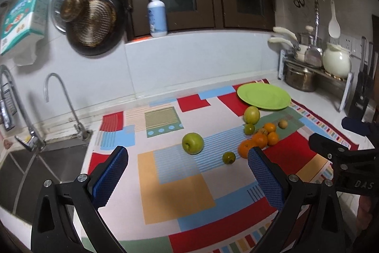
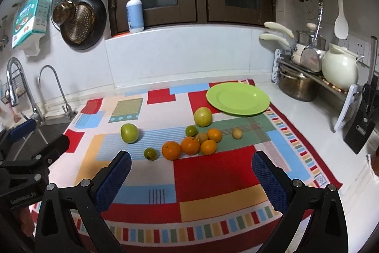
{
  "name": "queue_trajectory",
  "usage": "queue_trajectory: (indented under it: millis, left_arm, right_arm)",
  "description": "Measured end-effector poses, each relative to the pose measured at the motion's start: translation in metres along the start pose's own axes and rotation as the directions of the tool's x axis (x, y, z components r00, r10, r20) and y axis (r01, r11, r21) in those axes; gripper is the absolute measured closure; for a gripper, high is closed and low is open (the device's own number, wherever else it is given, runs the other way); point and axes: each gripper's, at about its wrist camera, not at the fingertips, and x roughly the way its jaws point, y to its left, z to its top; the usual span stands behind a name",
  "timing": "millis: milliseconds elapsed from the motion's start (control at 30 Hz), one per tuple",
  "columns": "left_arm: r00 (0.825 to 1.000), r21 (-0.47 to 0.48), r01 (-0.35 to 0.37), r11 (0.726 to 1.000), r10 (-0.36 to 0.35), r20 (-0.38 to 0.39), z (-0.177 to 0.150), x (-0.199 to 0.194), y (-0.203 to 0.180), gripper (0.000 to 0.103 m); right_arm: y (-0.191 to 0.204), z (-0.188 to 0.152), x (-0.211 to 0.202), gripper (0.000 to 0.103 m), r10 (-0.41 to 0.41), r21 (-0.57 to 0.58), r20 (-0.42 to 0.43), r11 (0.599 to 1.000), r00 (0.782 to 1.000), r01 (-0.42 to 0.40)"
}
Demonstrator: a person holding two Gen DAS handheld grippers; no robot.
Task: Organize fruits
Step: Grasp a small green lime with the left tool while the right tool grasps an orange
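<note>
A green plate [image 1: 263, 96] [image 2: 237, 98] lies empty at the back right of a colourful mat [image 1: 175, 186] [image 2: 208, 181]. A green apple [image 1: 192, 143] [image 2: 129, 132] lies apart at mid-mat. A larger pale green fruit [image 1: 251, 114] [image 2: 202, 116] lies just in front of the plate. Several oranges [image 1: 259, 140] [image 2: 190, 145] cluster with small green fruits [image 1: 228, 157] [image 2: 150, 153] and a small yellowish fruit [image 2: 236, 133]. My left gripper [image 1: 188, 164] is open and empty above the mat, short of the apple. My right gripper [image 2: 191, 168] is open and empty, short of the oranges.
A sink [image 1: 30, 172] with two taps [image 1: 59, 96] lies left of the mat. A rack with pots and a white jug [image 2: 338, 70] stands at the back right, with a knife block [image 2: 362, 115] beside it. Pans hang on the wall [image 2: 80, 18]. A pump bottle [image 2: 134, 13] stands on the sill.
</note>
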Motion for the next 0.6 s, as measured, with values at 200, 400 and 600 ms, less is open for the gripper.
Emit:
queue_trajectory:
  millis: [200,400,600]
  left_arm:
    - [0.996,0.036,0.073,0.997,-0.072,-0.048,-0.009,0.033,0.003,0.006]
    - [0.992,0.029,0.091,0.995,-0.088,-0.094,-0.014,0.060,-0.009,0.011]
    - [0.988,0.003,0.042,0.999,-0.041,-0.148,-0.019,0.094,-0.032,0.019]
  right_arm:
    - [0.006,-0.006,0.026,0.001,-0.049,0.015,-0.051,0.999,0.997,0.050]
    - [0.002,-0.011,0.050,0.005,-0.092,-0.025,-0.080,0.996,0.993,0.090]
    - [-0.012,-0.007,0.087,0.015,-0.021,-0.098,-0.126,0.995,0.992,0.008]
